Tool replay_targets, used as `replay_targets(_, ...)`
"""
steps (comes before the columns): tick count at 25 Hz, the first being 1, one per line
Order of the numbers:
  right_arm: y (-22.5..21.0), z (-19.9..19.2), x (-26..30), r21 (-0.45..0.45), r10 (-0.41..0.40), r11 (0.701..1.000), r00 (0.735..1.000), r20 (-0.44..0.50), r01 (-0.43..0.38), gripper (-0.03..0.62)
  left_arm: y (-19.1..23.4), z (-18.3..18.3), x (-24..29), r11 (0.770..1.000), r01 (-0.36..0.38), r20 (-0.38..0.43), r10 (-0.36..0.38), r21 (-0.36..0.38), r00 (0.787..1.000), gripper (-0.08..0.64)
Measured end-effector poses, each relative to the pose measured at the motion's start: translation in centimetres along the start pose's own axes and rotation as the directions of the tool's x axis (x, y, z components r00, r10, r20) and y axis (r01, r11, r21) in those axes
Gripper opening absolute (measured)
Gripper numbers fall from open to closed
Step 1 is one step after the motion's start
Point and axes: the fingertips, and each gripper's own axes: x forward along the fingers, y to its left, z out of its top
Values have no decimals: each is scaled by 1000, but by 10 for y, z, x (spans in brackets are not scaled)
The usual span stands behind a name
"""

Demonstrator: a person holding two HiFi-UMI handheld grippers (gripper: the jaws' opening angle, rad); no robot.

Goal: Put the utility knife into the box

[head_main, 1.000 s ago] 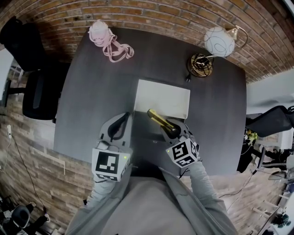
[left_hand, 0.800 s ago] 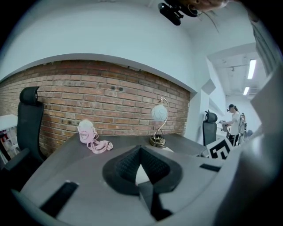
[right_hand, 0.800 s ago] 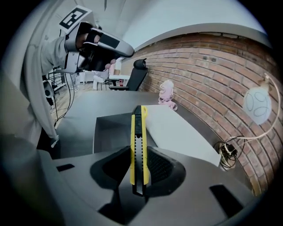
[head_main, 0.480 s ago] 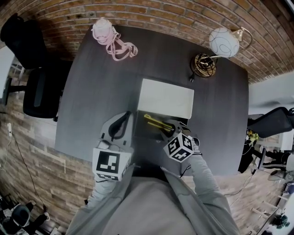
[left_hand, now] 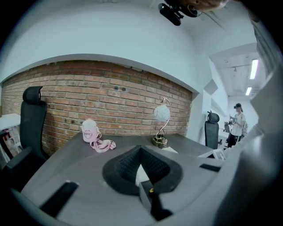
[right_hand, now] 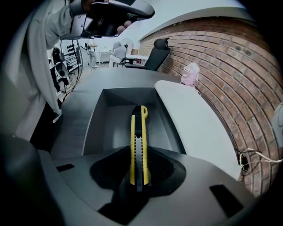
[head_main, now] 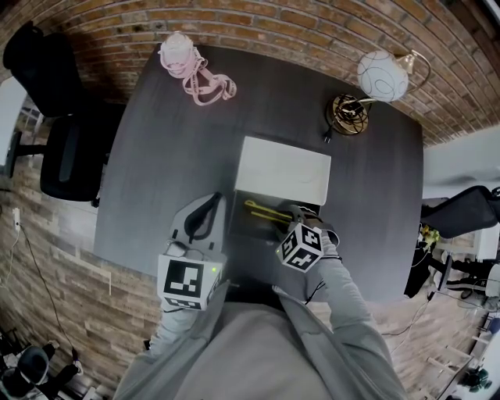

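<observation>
The yellow-and-black utility knife point(right_hand: 138, 141) is sitting pinched by its back end in the right gripper point(right_hand: 138, 173), blade end pointing away, stretching lengthwise over the inside of the open, empty grey box point(right_hand: 93, 126).

The dark table point(head_main: 172, 156) meets a brick wall point(head_main: 273, 23). A pink pouch point(head_main: 178, 53) with a strap lies far left and a globe lamp point(head_main: 381, 72) stands far right. A black chair point(head_main: 62, 152) stands left.

The slim yellow-and-black plastic utility knife point(right_hand: 138, 145) is seen smooth and slightly glossy; the matt grey rectangular box point(right_hand: 95, 128), matt dark table top point(head_main: 172, 148) and rough red brick wall point(head_main: 258, 19) are also pictured.
</observation>
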Motion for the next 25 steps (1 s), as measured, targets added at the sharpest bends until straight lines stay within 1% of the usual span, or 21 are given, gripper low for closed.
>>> replay_targets(3, -2, -2, 2, -9, 8, 1000, 1000, -11, -8, 127, -2, 2, 1, 1000, -6, -6, 6, -19, 1000, 20)
replay_targets(6, -3, -2, 4, -15, 18, 1000, 1000, -14, -18, 127, -3, 4, 1, 1000, -6, 0, 6, -11, 1000, 20)
replay_targets(8, -2, -2, 4, -10, 27, 1000, 1000, -11, -27, 127, -3, 5, 2, 1000, -6, 5, 6, 1, 1000, 20)
replay_targets(12, -2, -3, 5, 9, 48, 999, 999, -8, -48, 127, -5, 8, 3, 1000, -14, 0, 14, -21, 1000, 20)
replay_targets(16, -2, -2, 5, 18, 65, 998, 998, -10, -64, 127, -7, 7, 4, 1000, -7, 12, 7, 11, 1000, 20)
replay_targets(25, -2, -2, 4, 16, 70, 997, 998, -3, -70, 127, -10, 10, 4, 1000, -12, 15, 11, 16, 1000, 20)
